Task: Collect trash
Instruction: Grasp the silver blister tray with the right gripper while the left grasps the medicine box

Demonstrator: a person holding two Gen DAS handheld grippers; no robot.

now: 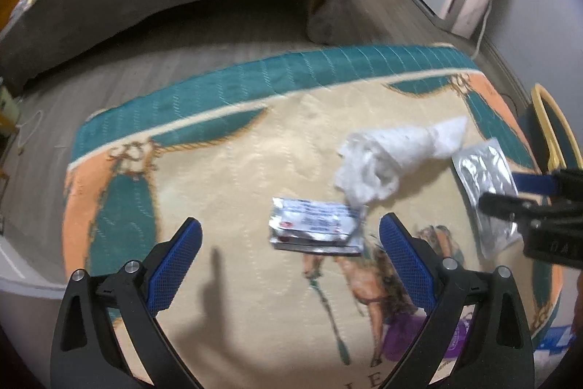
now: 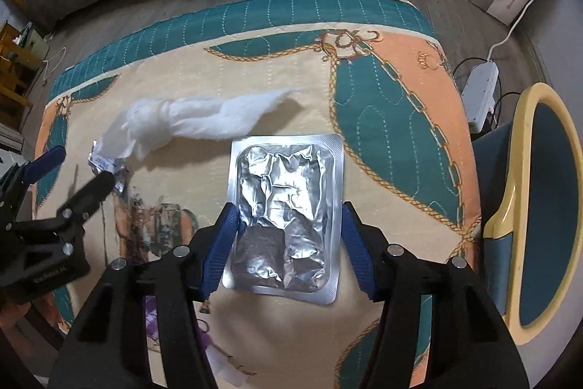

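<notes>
Silver foil pouch (image 2: 288, 217) lies flat on the quilted blanket (image 2: 364, 90) between the right claw's (image 2: 288, 236) spread pads, positioned for pickup. Left claw (image 1: 291, 236), also spread, straddles a small printed sachet (image 1: 317, 225); cotton wad (image 1: 386, 155) beyond.

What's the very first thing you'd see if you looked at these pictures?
The crinkled silver foil packet grabs the eye first, lying on the cream, teal and orange quilted mat between the blue fingers of the right hand-held gripper. To its left in that view sprawls a fluffy white cotton wad, with a small printed foil wrapper below it.
</notes>
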